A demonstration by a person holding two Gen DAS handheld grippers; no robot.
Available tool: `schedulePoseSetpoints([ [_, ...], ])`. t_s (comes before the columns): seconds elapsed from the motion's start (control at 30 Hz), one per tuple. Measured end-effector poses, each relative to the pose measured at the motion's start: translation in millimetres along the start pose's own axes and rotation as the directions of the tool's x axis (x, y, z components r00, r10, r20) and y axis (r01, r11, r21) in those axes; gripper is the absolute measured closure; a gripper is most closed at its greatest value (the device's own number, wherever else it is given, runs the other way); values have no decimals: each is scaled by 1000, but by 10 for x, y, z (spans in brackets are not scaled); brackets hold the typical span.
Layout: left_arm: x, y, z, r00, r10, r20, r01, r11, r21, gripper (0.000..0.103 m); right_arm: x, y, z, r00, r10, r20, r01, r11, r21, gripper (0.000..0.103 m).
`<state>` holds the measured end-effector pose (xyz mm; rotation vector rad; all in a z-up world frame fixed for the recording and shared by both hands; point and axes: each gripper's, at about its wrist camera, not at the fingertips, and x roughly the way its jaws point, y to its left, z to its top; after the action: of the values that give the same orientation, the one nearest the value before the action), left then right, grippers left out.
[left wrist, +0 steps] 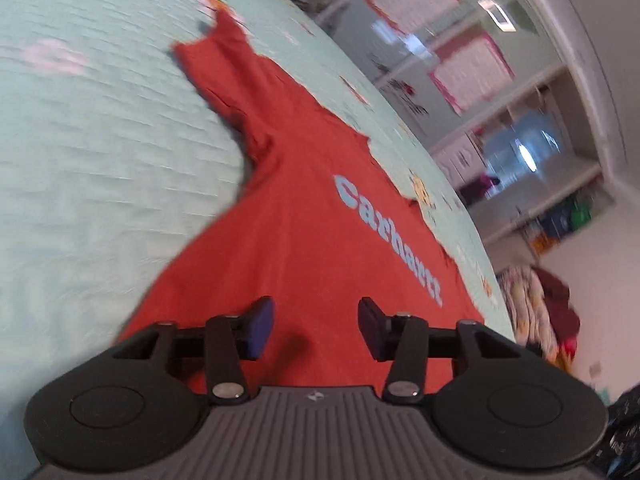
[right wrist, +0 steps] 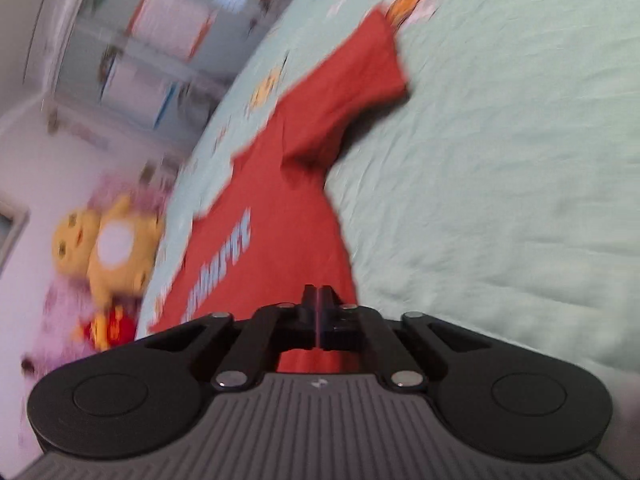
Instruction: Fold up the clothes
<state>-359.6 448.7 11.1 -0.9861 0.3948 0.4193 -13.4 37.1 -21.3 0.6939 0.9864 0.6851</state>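
The folding had barely begun, by the look of it: the red cotton T-shirt with pale blue lettering across its chest [left wrist: 304,200] lay spread face up on the bed with the pale mint quilted cover [left wrist: 100,140], with both short sleeves out to the sides and no fold yet visible in the body, so the sleeves and the body all remained to be turned in. The shirt lay along one edge of the bed, its neck side close to that edge and its hem side toward the bed's middle, as far as the blurred views allowed. The cloth looked soft and thin, mostly flat over the chest, bunched and creased where each sleeve met the body. The left claw [left wrist: 316,330] stood open above the lower part of the shirt, blue pads apart with nothing between them but the cloth below. The right claw [right wrist: 319,320] was closed, its black jaws together over the shirt's fabric; whether a pinch of cloth was caught between them could not be told, since the tips hid the contact. Beyond the bed's edge a yellow plush toy [right wrist: 106,248] sat blurred on the floor side, with white shelves of coloured bins [left wrist: 472,64] against the wall.
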Motion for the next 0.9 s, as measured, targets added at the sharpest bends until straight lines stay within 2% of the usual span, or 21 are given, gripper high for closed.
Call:
schedulePoseSetpoints([
  [0.03, -90, -58, -32, 1000, -1, 10, 1, 1000, 26, 36, -105, 77, -56, 1000, -1, 8, 1, 1000, -27, 81],
  [0.07, -177, -114, -65, 1000, -2, 20, 1, 999, 53, 34, -196, 179, -162, 1000, 25, -17, -26, 998, -65, 73],
  [0.13, -286, -156, -163, 1000, 15, 13, -17, 993, 116, 28, -365, 358, -376, 995, 66, -72, -75, 988, -134, 72],
  [0.2, -334, -80, -271, 998, 69, 7, -69, 987, 142, 27, -451, 352, -604, 988, 61, -140, -83, 984, -159, 72],
  [0.23, -373, 13, -310, 996, 81, 27, -84, 988, 130, 38, -492, 340, -696, 985, 55, -163, -82, 983, -166, 72],
  [0.27, -412, 102, -345, 995, 91, 47, -96, 989, 117, 41, -530, 299, -722, 987, 39, -154, -63, 986, -155, 77],
  [0.33, -512, 168, -325, 995, 80, 52, -83, 994, 69, 42, -605, 215, -772, 991, 7, -136, -26, 991, -133, 103],
  [0.4, -622, 114, -324, 993, 102, 57, -106, 992, 69, 39, -680, 132, -823, 993, -25, -119, 12, 994, -110, 96],
  [0.47, -710, 62, -370, 992, 110, 55, -114, 990, 80, 33, -799, 215, -888, 994, -28, -101, 14, 990, -141, 65],
  [0.53, -767, 56, -465, 994, 102, 34, -105, 991, 86, 31, -896, 252, -969, 993, 7, -115, -21, 992, -121, 58],
  [0.57, -780, 67, -528, 995, 97, 24, -99, 990, 97, 31, -925, 221, -1024, 990, 16, -141, -30, 995, -94, 58],
  [0.63, -807, 90, -650, 996, 87, 6, -87, 989, 119, 30, -992, 110, -1155, 986, -16, -165, 4, 997, -78, 59],
  [0.67, -835, 87, -678, 996, 88, 7, -89, 987, 131, 30, -1033, 32, -1184, 987, -26, -157, 17, 998, -64, 70],
  [0.7, -866, 79, -688, 996, 93, 1, -92, 987, 133, 30, -1078, -40, -1208, 988, -32, -151, 26, 999, -45, 73],
  [0.77, -933, 52, -690, 994, 107, -15, -105, 986, 131, 30, -1207, -72, -1239, 989, -23, -146, 22, 1000, -12, 72],
  [0.83, -1005, -27, -716, 992, 124, -30, -118, 981, 153, 30, -1312, 55, -1303, 987, -24, -157, 10, 996, -86, 65],
  [0.9, -1056, -123, -799, 994, 101, -42, -90, 973, 214, 29, -1395, 178, -1390, 983, -2, -184, -24, 989, -143, 64],
])
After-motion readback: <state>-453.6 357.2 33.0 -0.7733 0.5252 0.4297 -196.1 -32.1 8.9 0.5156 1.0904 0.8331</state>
